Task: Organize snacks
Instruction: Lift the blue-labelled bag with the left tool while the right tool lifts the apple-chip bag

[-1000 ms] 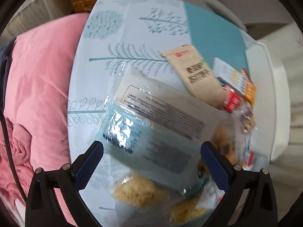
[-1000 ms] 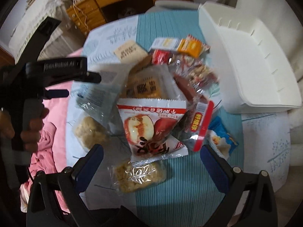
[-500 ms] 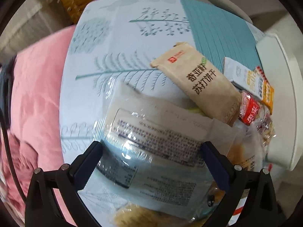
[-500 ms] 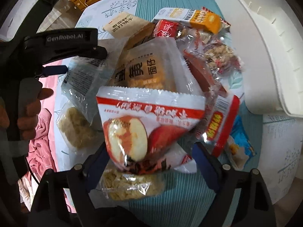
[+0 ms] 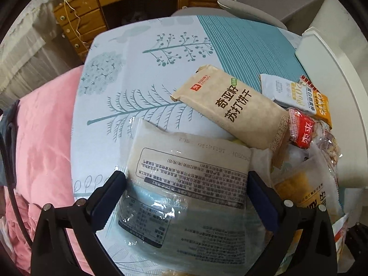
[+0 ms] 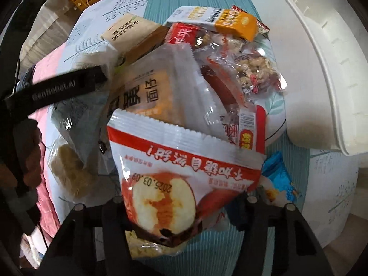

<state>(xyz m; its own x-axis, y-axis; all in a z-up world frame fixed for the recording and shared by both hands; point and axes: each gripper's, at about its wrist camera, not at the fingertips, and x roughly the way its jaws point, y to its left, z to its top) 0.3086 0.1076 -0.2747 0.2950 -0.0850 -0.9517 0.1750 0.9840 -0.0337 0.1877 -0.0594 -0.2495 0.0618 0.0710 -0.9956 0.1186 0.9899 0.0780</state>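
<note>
A heap of snack packets lies on the patterned tablecloth [image 5: 138, 53]. My left gripper [image 5: 186, 191] is open, its blue fingers on either side of a clear packet with a printed label [image 5: 184, 184]. A tan cracker packet [image 5: 230, 108] lies just beyond it. My right gripper [image 6: 181, 204] is shut on a red and white apple-picture packet [image 6: 184, 172] and holds it above the heap. Behind it lies a clear packet with yellow noodles [image 6: 156, 87]. The left gripper's black body [image 6: 57, 87] shows at the left of the right wrist view.
A white plastic bin [image 6: 322, 69] stands to the right of the heap; it also shows in the left wrist view [image 5: 333, 92]. An orange packet [image 6: 237, 23], a blue packet [image 6: 278, 177] and puffed cakes [image 6: 66, 172] lie around. A pink blanket [image 5: 41, 138] lies left of the table.
My right gripper has closed on the apple packet and lifted it nearer the camera. My left gripper has moved forward so that the clear packet lies between its fingers.
</note>
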